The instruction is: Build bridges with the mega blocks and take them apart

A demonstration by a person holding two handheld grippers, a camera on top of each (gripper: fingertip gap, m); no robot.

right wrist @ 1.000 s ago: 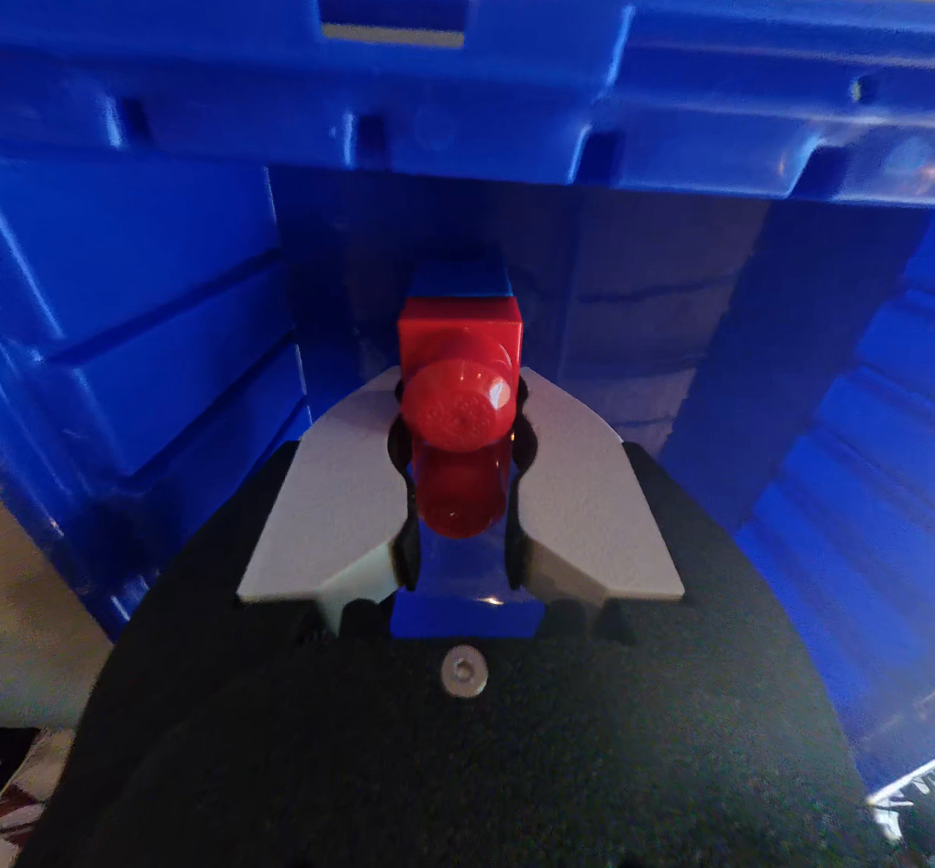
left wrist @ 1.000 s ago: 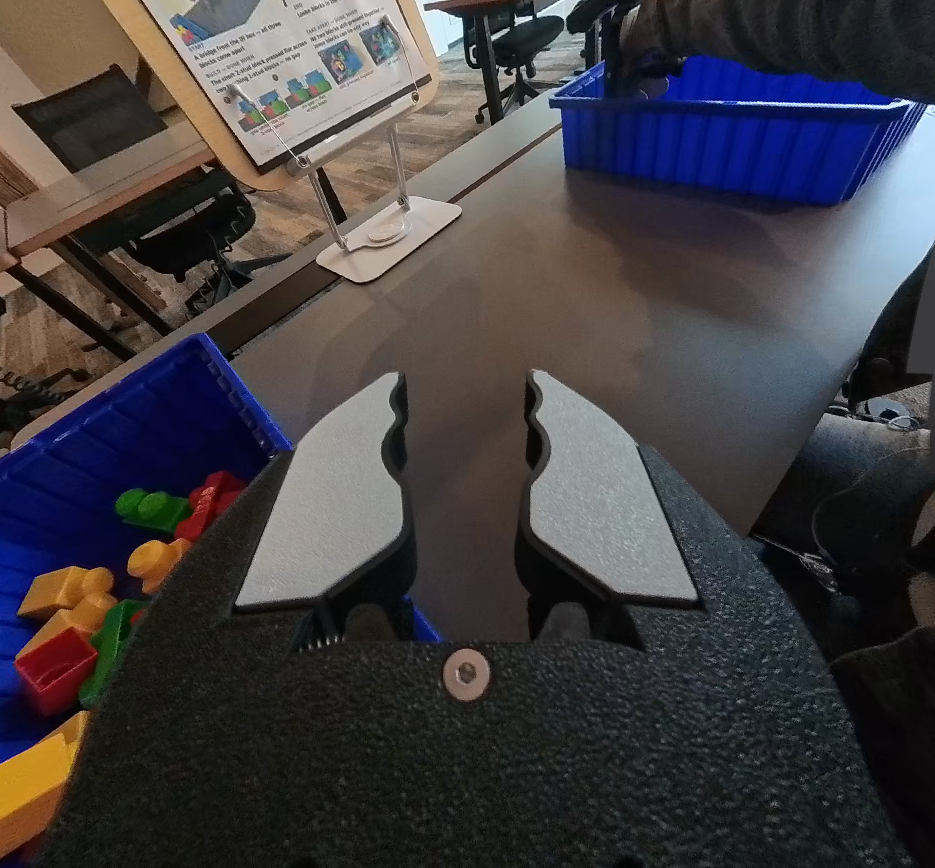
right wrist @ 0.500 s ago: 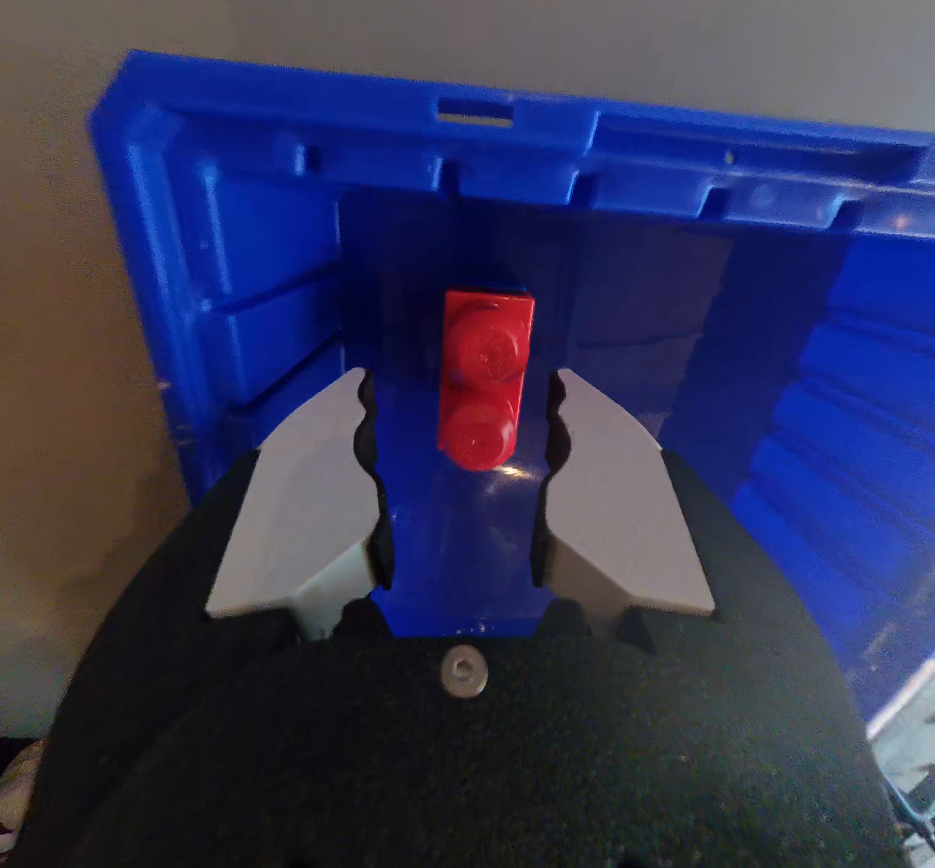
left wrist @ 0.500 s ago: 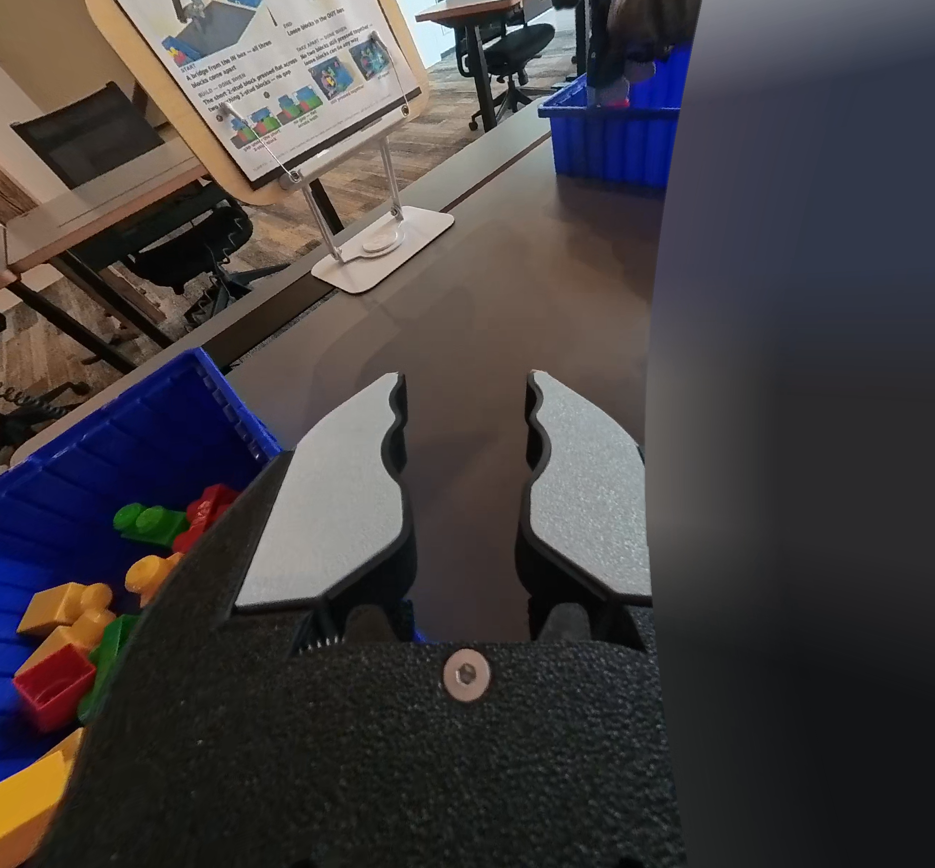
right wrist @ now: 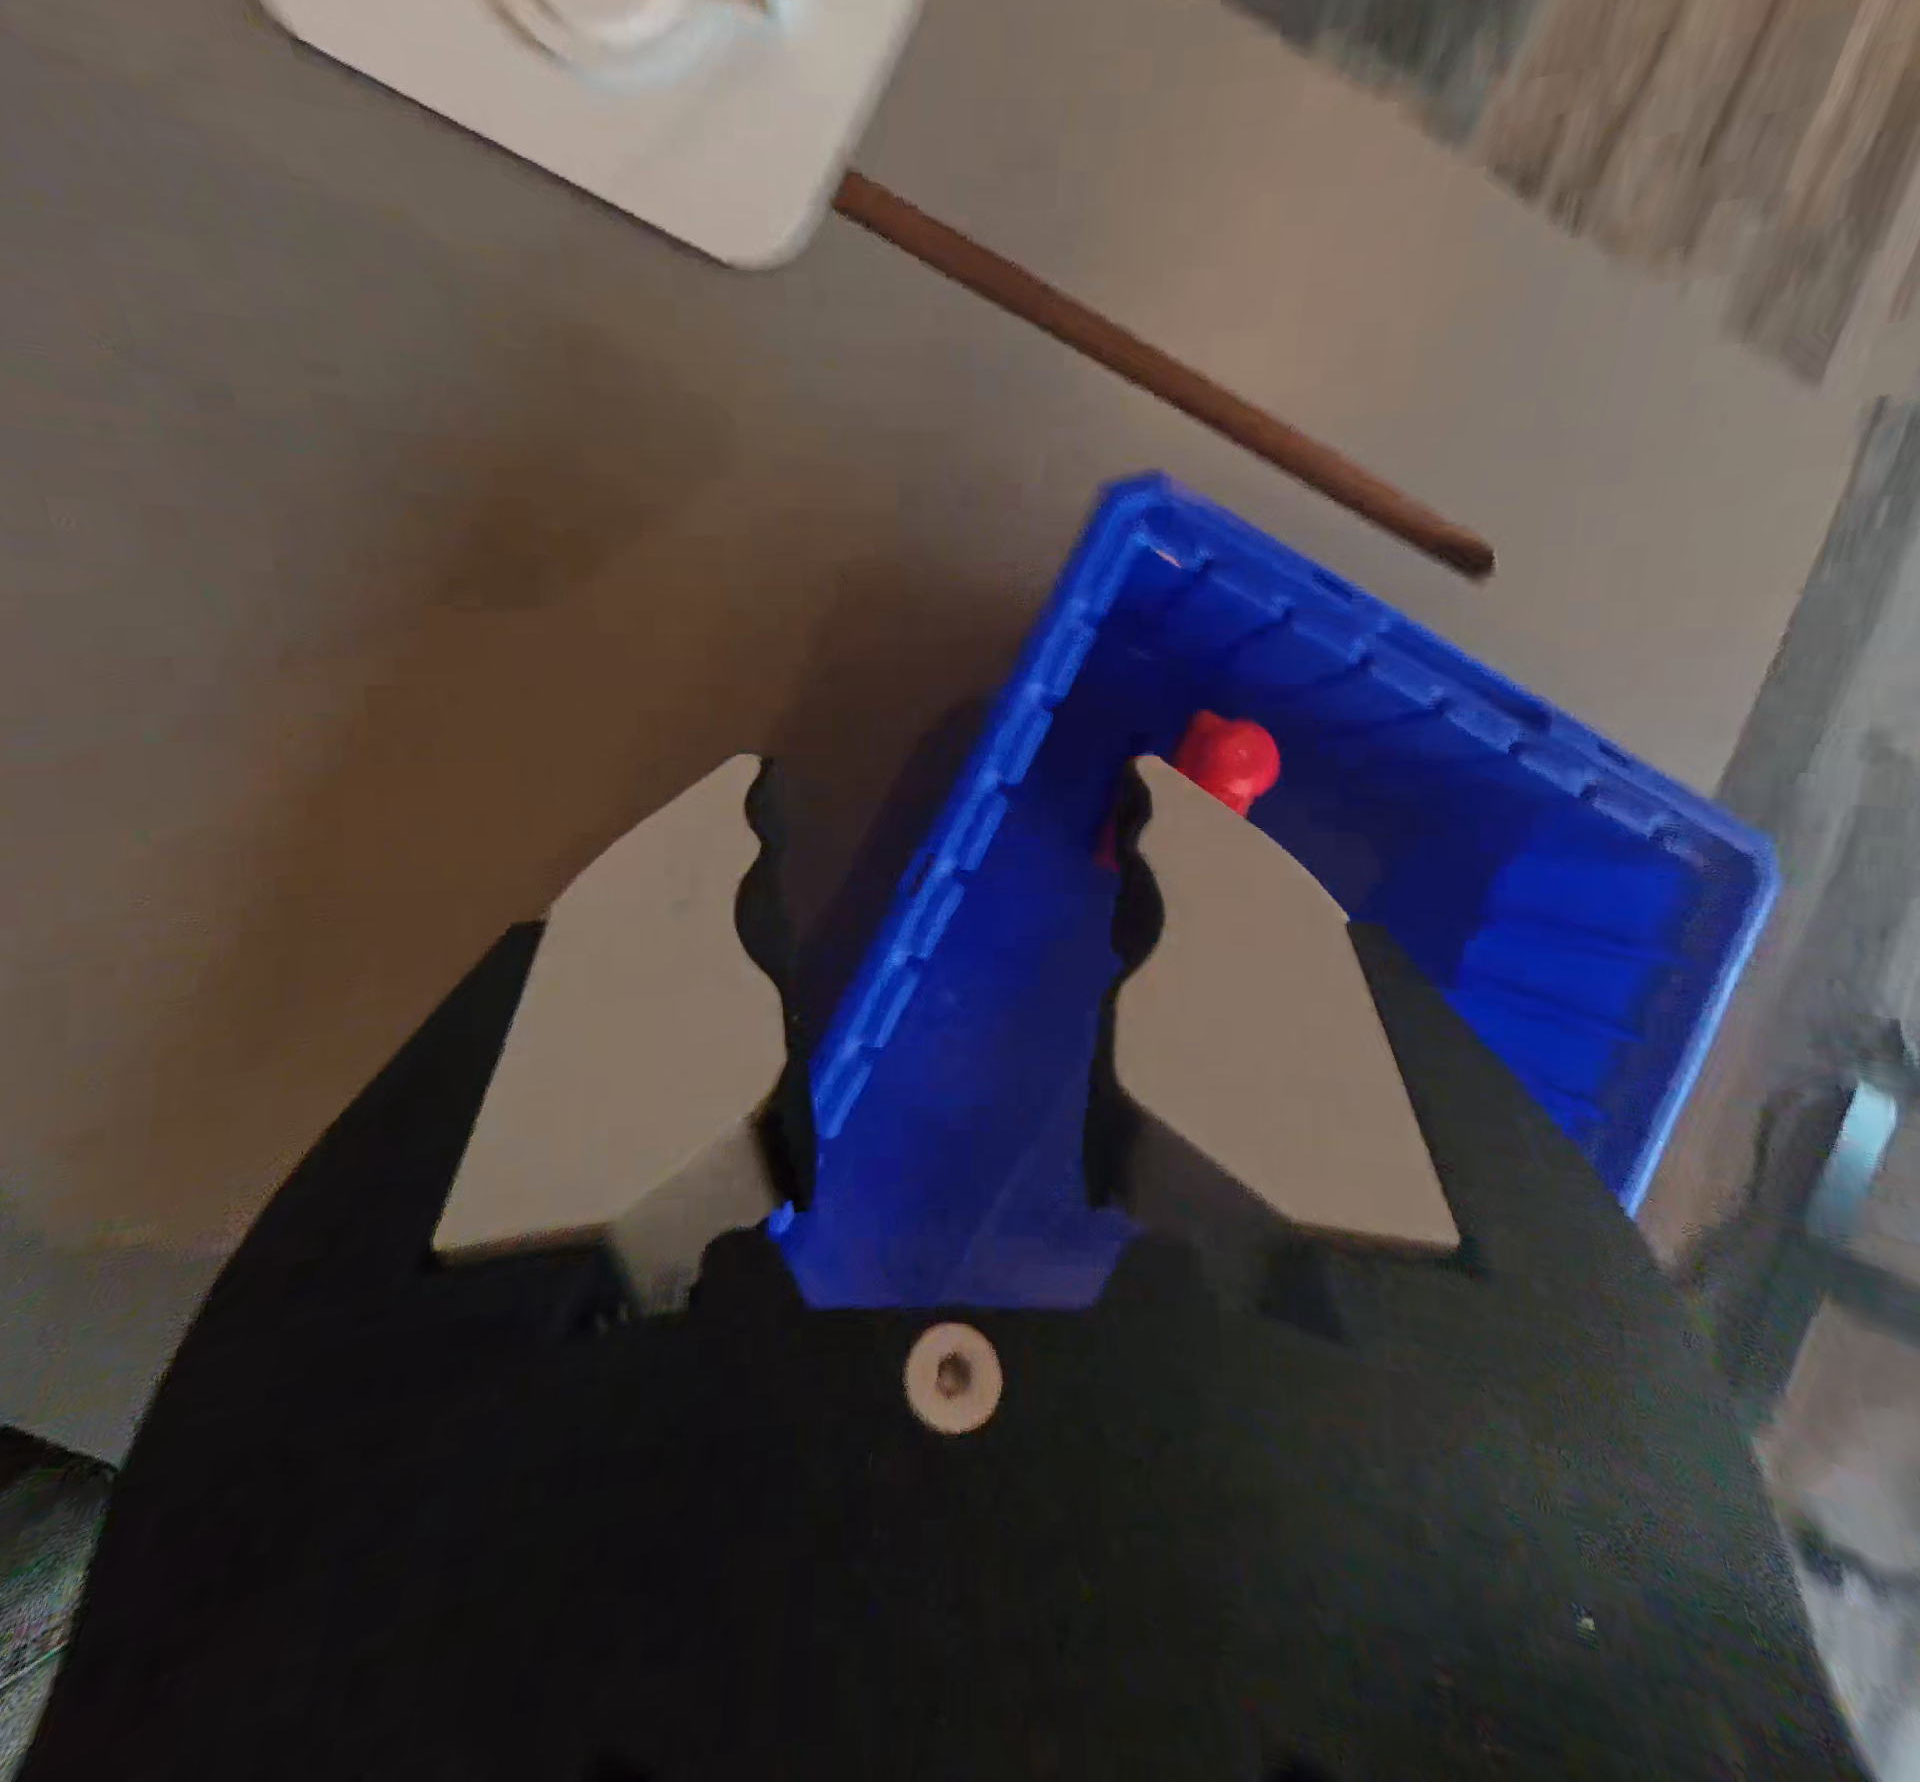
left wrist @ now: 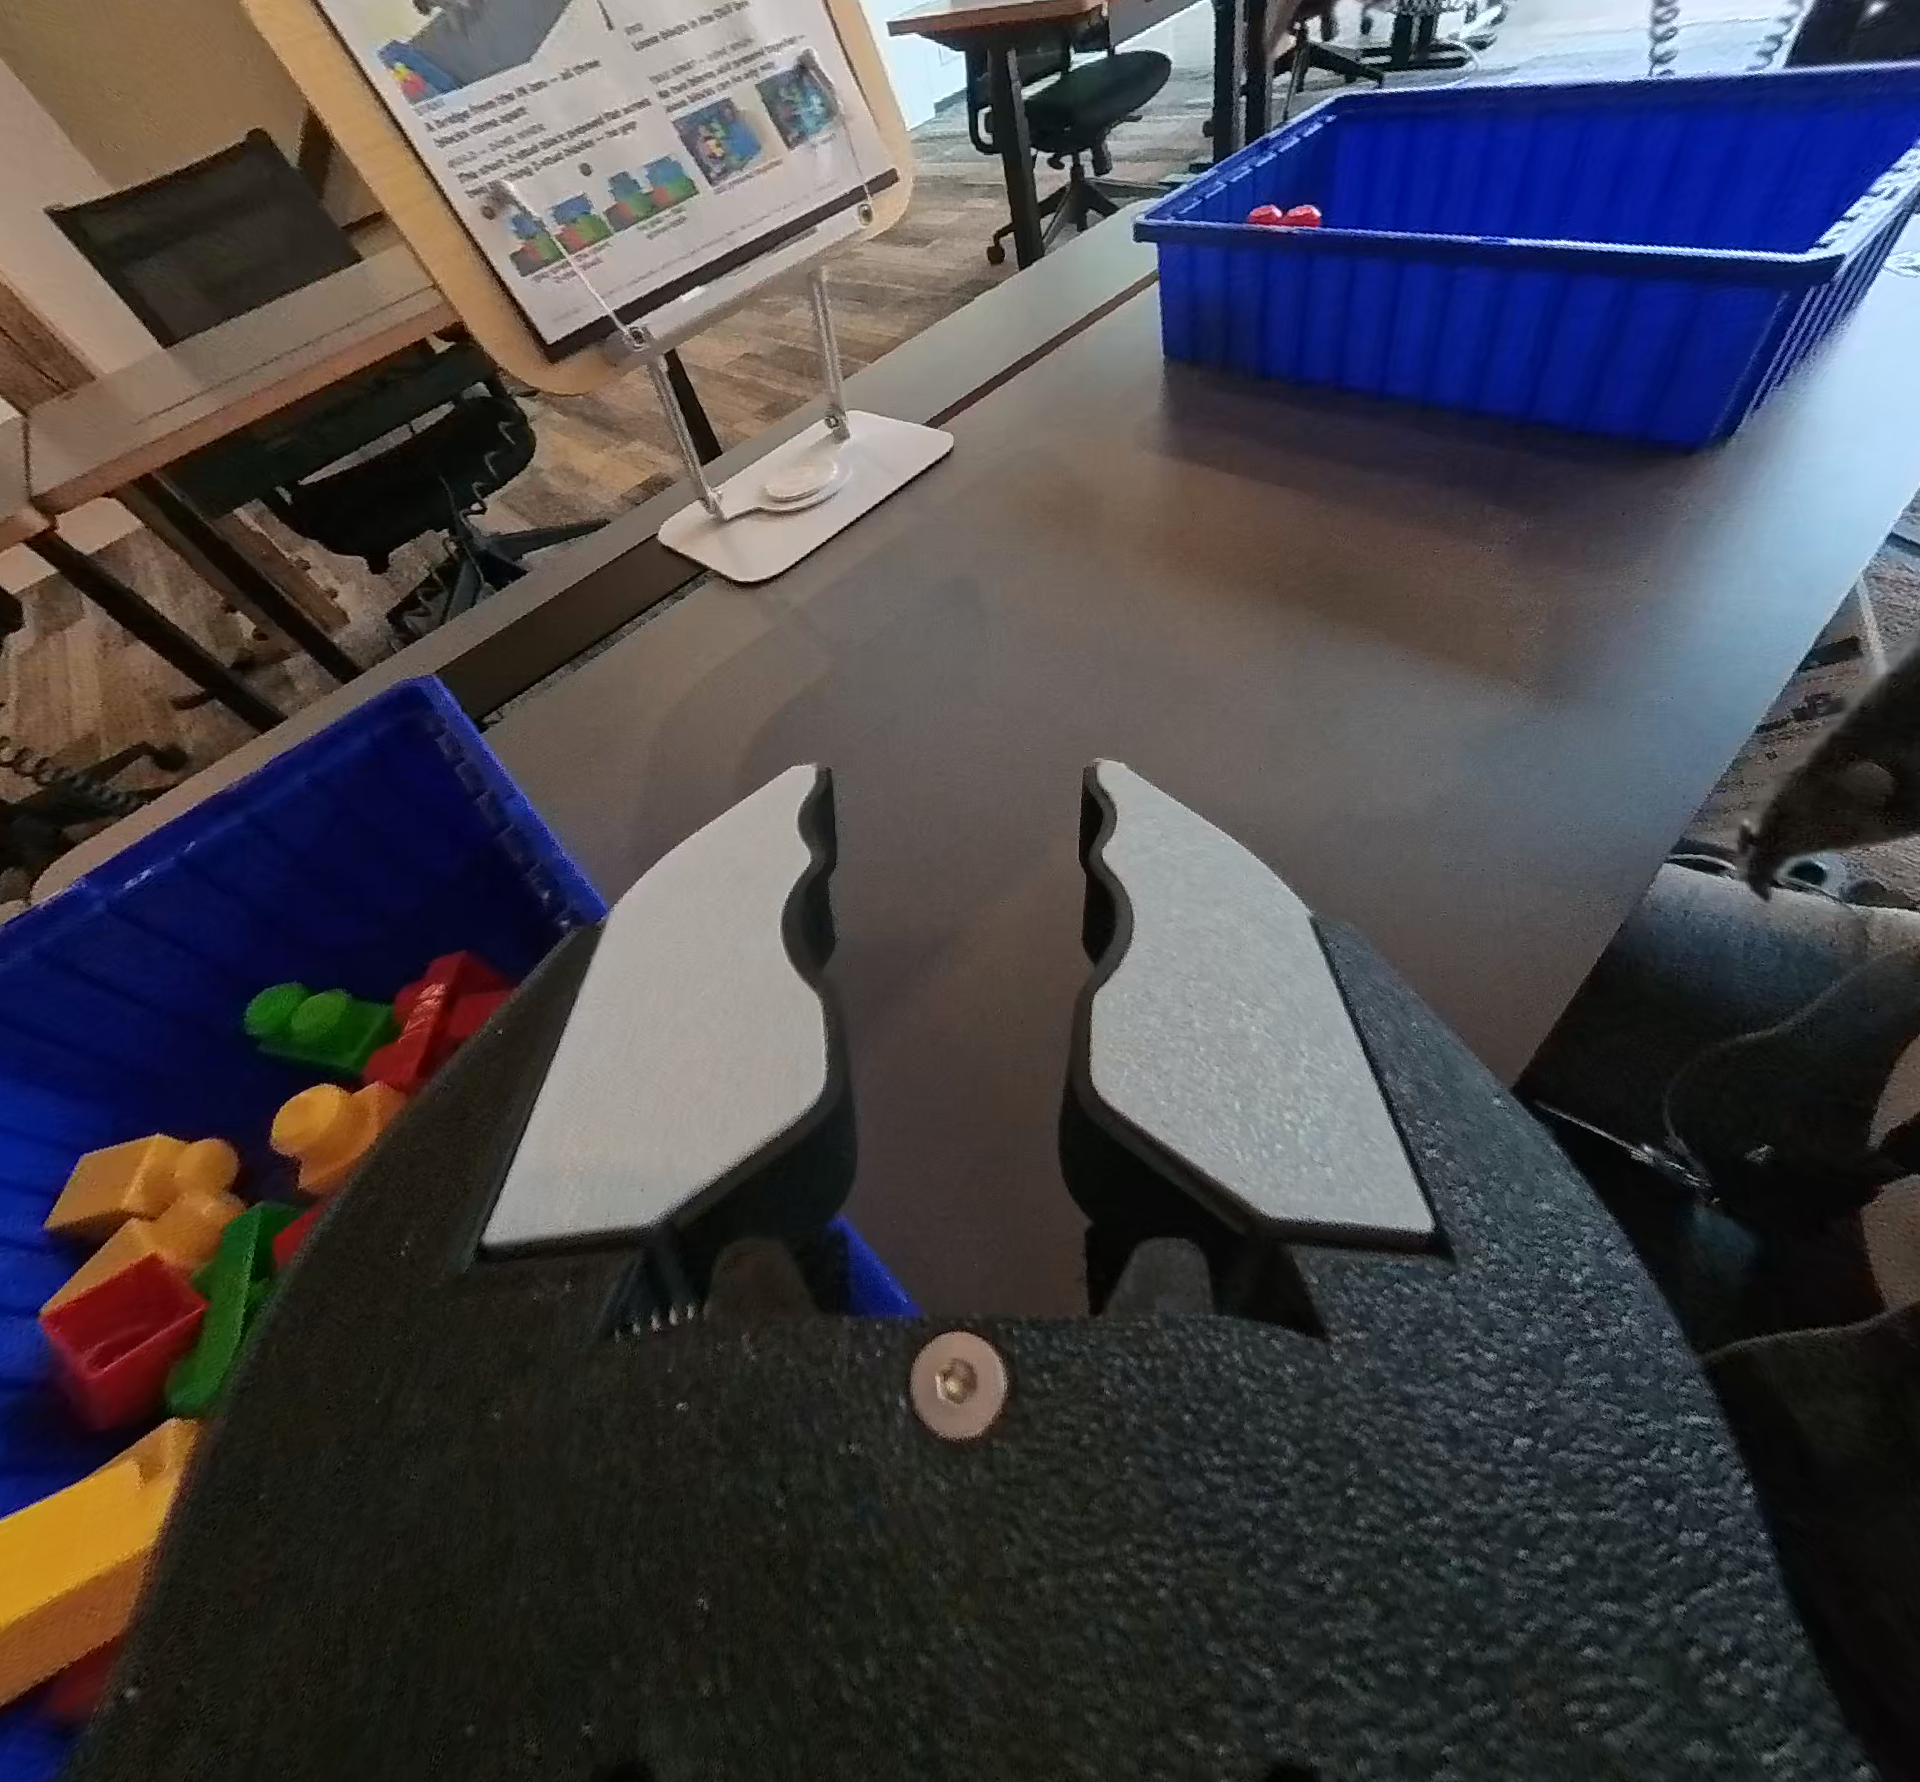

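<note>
Right gripper (right wrist: 951, 776) has lifted away; red block (right wrist: 1231, 761) seemingly studs-up in bin (right wrist: 1039, 797).

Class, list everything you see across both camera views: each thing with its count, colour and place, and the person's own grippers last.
Near bin: one, blue, table's left end.
Loose blocks: several, red, green, yellow, orange, inside near bin.
Far bin: one, blue, table's far right.
Red block: one, in far bin's corner.
Instruction board: one, white stand, table's back edge.
Table: one, dark.
Office chairs, desks: background.
Left gripper: open, empty.
Right gripper: open, above far bin.
</note>
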